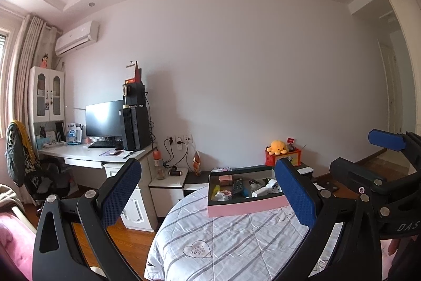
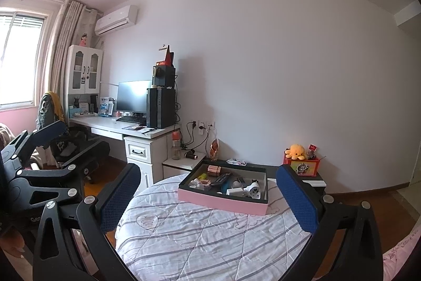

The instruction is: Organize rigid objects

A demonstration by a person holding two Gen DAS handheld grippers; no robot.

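Pink tray of small items is set on quilted round table; desk is seen behind. Left gripper and right gripper are held spread, empty.

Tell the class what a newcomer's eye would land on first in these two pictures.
First, the pink box full of small clutter, sitting at the far edge of the round quilt-covered table. Next, the open left gripper and right gripper, blue-padded, framing each view. Behind, a yellow octopus toy sits on a red box by the wall.
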